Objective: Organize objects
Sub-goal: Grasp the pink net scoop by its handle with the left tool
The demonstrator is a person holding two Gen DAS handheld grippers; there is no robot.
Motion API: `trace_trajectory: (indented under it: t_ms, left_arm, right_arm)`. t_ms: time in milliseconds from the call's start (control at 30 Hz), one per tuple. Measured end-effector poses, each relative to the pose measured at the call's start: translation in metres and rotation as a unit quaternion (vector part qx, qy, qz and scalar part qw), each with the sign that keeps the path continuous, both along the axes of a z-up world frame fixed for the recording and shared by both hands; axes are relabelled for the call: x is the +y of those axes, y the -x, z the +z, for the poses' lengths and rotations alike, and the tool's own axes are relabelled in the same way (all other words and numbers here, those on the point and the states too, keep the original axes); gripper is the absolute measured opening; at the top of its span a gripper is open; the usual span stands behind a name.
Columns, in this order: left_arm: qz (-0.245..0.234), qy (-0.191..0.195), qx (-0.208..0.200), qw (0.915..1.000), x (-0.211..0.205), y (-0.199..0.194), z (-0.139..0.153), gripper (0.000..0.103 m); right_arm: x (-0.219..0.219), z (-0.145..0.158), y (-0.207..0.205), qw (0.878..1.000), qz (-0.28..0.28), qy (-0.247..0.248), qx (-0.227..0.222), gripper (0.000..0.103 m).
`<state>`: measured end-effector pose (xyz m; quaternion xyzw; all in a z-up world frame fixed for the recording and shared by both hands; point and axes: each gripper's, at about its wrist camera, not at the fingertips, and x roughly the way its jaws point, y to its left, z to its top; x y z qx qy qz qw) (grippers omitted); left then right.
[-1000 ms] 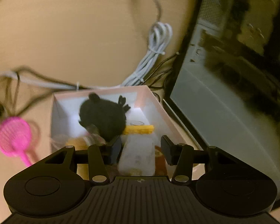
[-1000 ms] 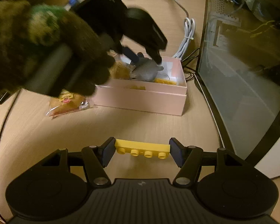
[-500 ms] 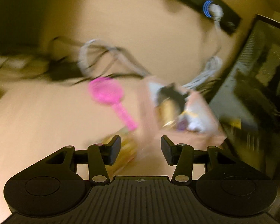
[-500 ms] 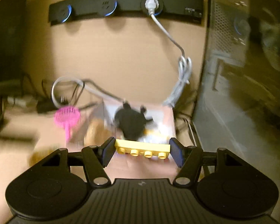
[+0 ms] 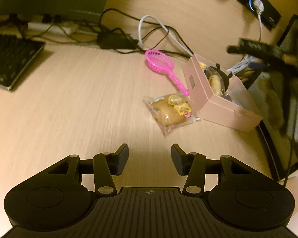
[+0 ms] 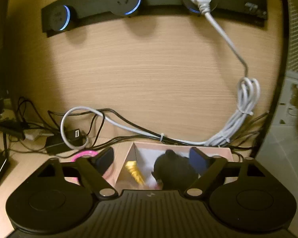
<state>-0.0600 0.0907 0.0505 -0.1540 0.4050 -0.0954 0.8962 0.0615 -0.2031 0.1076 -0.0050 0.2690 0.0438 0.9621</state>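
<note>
A pink box [image 5: 214, 101] stands on the wooden desk and holds a black plush toy [image 5: 224, 74] and other items. A wrapped bun [image 5: 171, 112] and a pink toy racket [image 5: 162, 66] lie left of the box. My left gripper [image 5: 150, 158] is open and empty, low over bare desk in front of the bun. My right gripper [image 6: 151, 159] is open directly above the box [image 6: 222, 150]; below it lie the yellow brick [image 6: 135, 171] and the black plush [image 6: 174, 170]. The racket's rim [image 6: 83, 155] shows behind the right gripper's left finger.
A glass-sided computer case [image 5: 284, 107] stands right of the box. Tangled cables [image 6: 85, 127] and a bundled white cord [image 6: 242, 115] lie behind it. A black socket strip [image 6: 149, 0] is on the wall. A keyboard [image 5: 8, 63] sits far left.
My right gripper moved over the box and opened, and the yellow brick dropped into it. My left gripper swung back from the box and to the left, low over the desk.
</note>
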Motion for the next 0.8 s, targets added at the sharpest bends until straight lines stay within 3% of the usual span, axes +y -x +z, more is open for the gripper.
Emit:
trace_trajectory:
  t_ms: [133, 400, 533, 633, 800]
  left_arm:
    - [-0.004, 0.019, -0.008, 0.9998, -0.003, -0.010, 0.002, 0.052]
    - [-0.083, -0.012, -0.052, 0.9951, -0.034, -0.073, 0.022, 0.052]
    - [-0.052, 0.037, -0.018, 0.9978, -0.031, -0.122, 0.022, 0.052]
    - [-0.024, 0.015, 0.003, 0.9996, -0.044, -0.158, 0.019, 0.052]
    - [0.017, 0.016, 0.032, 0.9992, -0.066, -0.201, 0.007, 0.052]
  right_arm:
    - [0.000, -0.014, 0.049, 0.998, -0.001, 0.058, 0.003, 0.088]
    - [-0.019, -0.054, 0.123, 0.996, -0.010, 0.065, 0.060, 0.100]
    - [-0.022, -0.072, 0.128, 0.994, -0.030, 0.062, 0.087, 0.101]
    - [-0.028, -0.073, 0.138, 0.995, -0.036, 0.045, 0.086, 0.101]
    - [-0.032, -0.079, 0.139, 0.994, -0.031, 0.046, 0.095, 0.101]
